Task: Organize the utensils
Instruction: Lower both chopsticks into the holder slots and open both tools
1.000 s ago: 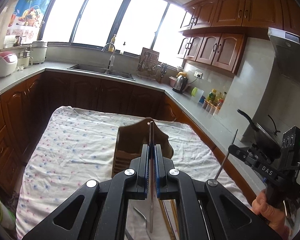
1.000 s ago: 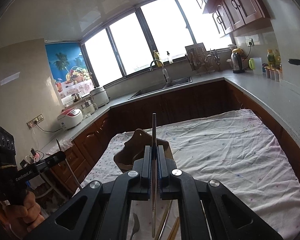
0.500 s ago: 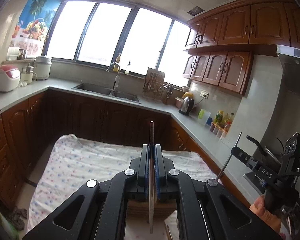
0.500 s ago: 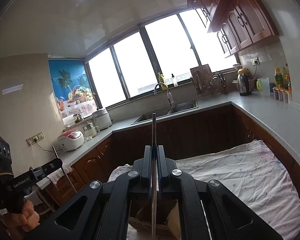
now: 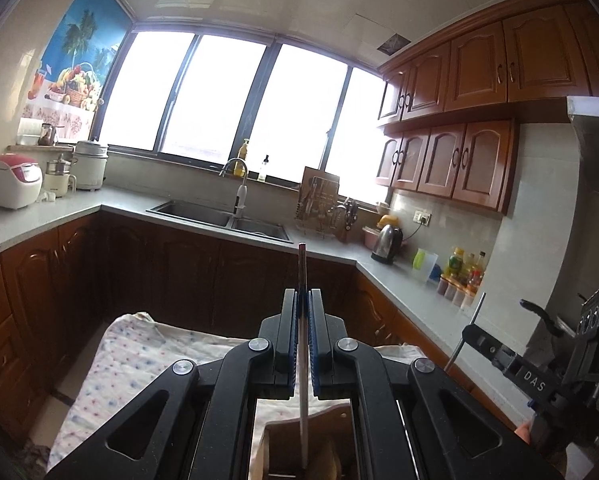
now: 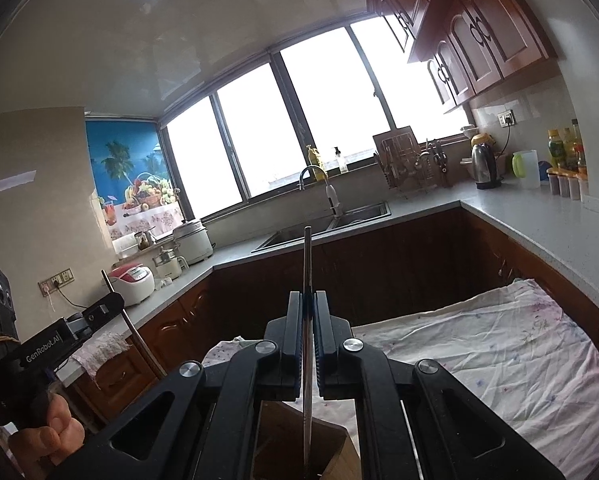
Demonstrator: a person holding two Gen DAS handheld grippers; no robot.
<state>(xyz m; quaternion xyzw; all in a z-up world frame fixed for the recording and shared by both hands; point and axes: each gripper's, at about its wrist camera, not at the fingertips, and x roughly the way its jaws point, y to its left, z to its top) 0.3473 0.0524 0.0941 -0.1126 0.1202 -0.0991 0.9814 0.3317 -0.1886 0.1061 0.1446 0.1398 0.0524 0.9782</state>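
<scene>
My left gripper (image 5: 303,300) is shut on a thin metal chopstick (image 5: 302,268) that stands upright, its lower end down in the wooden utensil holder (image 5: 299,452) just below. My right gripper (image 6: 308,302) is shut on a second metal chopstick (image 6: 307,256), also upright, with its lower end inside the same holder (image 6: 291,444). Each gripper shows in the other's view: the right one (image 5: 475,330) at the right edge, the left one (image 6: 113,304) at the left edge.
The holder stands on a table under a white flowered cloth (image 6: 479,352), also in the left wrist view (image 5: 139,352). Brown kitchen cabinets (image 5: 179,276) and grey counters with a sink (image 5: 223,220), kettle (image 6: 484,168) and rice cooker (image 5: 13,180) surround the table.
Both grippers have tilted up and closed in over the holder, which now sits at the bottom of both views. The chopsticks' lower ends have gone down into it. The utensils on the cloth are out of view.
</scene>
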